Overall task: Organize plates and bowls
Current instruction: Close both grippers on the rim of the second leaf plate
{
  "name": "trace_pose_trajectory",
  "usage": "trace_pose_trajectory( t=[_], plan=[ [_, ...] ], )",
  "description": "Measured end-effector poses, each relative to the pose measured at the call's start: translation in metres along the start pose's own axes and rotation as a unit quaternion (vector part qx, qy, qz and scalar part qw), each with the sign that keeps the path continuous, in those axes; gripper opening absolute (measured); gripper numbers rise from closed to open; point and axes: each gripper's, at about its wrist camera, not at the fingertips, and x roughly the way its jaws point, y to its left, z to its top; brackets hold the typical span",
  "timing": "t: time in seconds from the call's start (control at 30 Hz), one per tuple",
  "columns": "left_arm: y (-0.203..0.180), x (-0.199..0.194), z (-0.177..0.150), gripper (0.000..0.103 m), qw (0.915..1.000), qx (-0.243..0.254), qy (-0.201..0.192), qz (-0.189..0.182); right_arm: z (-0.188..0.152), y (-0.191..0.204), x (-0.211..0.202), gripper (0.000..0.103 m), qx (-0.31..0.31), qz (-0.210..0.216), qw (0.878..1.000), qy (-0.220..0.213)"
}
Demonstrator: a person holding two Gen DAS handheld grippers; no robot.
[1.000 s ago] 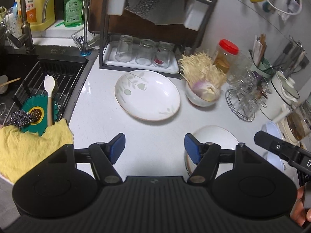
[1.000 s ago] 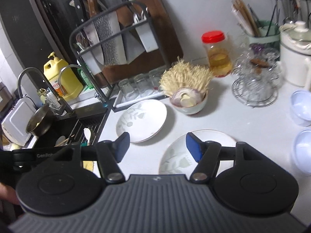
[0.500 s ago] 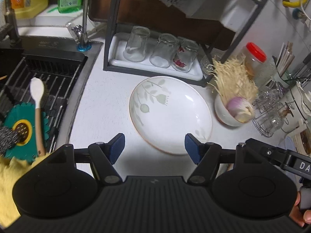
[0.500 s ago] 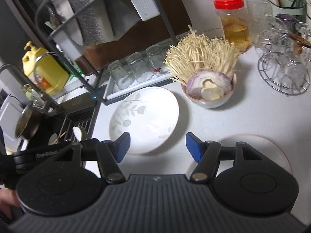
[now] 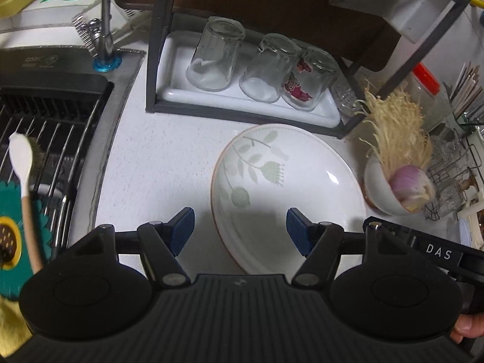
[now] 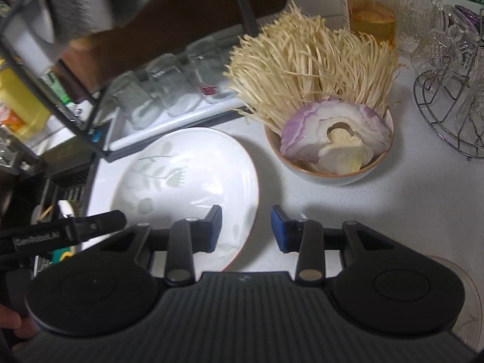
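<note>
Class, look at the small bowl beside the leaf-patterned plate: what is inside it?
The small bowl holds a bunch of enoki mushrooms standing up at the back and a cut piece of red onion in front. The bowl's bottom is covered by them.

You see a glossy glazed plate [image 5: 290, 187], a matt speckled white counter [image 5: 163, 157], clear smooth glasses [image 5: 216, 54], a dark metal rack [image 5: 157, 48], a shiny wire stand [image 6: 447, 115], matt ribbed black plastic gripper bodies, a wooden-handled spoon [image 5: 25, 193].
</note>
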Motion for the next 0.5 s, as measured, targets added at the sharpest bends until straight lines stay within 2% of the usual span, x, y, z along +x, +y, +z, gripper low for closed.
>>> trace_pose_trajectory(
  t=[0.1, 0.23, 0.33, 0.4, 0.5],
  plan=[
    [0.005, 0.012, 0.009, 0.07, 0.9999, 0.014, -0.005, 0.001, 0.003, -0.002, 0.01, 0.033, 0.011, -0.008, 1.0, 0.005],
    [0.011, 0.029, 0.019, 0.053, 0.9997, 0.012, 0.01, -0.02, 0.004, -0.002, 0.022, 0.028, 0.016, -0.005, 1.0, 0.01],
    [0.01, 0.039, 0.02, 0.044, 0.9995, 0.015, 0.016, -0.023, 0.004, -0.002, 0.031, 0.023, 0.018, -0.001, 1.0, 0.013],
    [0.012, 0.044, 0.02, 0.039, 0.9994, 0.009, 0.019, -0.029, 0.004, -0.001, 0.036, 0.022, 0.02, -0.001, 1.0, 0.017],
    [0.02, 0.047, 0.02, 0.025, 0.9992, -0.014, 0.018, -0.032, 0.007, 0.001, 0.039, 0.022, 0.026, -0.002, 0.999, 0.025]
  ],
)
